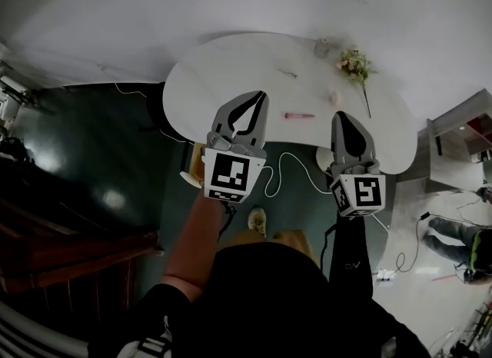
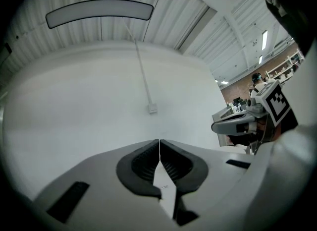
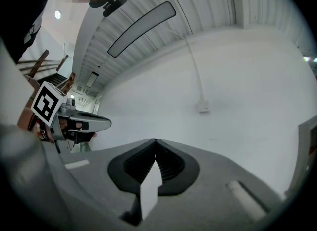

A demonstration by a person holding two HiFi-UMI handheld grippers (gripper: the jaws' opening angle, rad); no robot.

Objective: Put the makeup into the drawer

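Plain white wall (image 1: 231, 3): fills the top of the head view and most of both gripper views.

Dark green floor (image 1: 92, 141): lies under and left of the desk, shiny in spots.

Big white rounded desk (image 1: 231, 64): stands close to the wall, wide and curved like a bean.

Grey cabinet (image 1: 453, 137): stands just beside the right end of the desk.

Left gripper (image 1: 262, 99): grey, with a marker cube at the back; is held level over the front edge of the desk. Jaws pressed together, nothing between them.

Right gripper (image 1: 339, 118): grey, with its own marker cube; is held level over the front edge, further right. Jaws also closed tight and empty.

Thin white cable (image 1: 288, 168): curls on the floor between the two grippers.

Small bunch of pale flowers on a long stem (image 1: 355, 66): lies on the far right part of the desk.

Thin pink makeup stick (image 1: 300, 116): lies flat on the desk near the front edge. Sits between the two grippers' tips in the head view and touches neither.

Small grey cup (image 1: 322, 48): stands at the back edge of the desk, just left of the flowers.

Tiny pale pink thing (image 1: 336, 98): sits on the desk just past the right gripper; too small to tell what.
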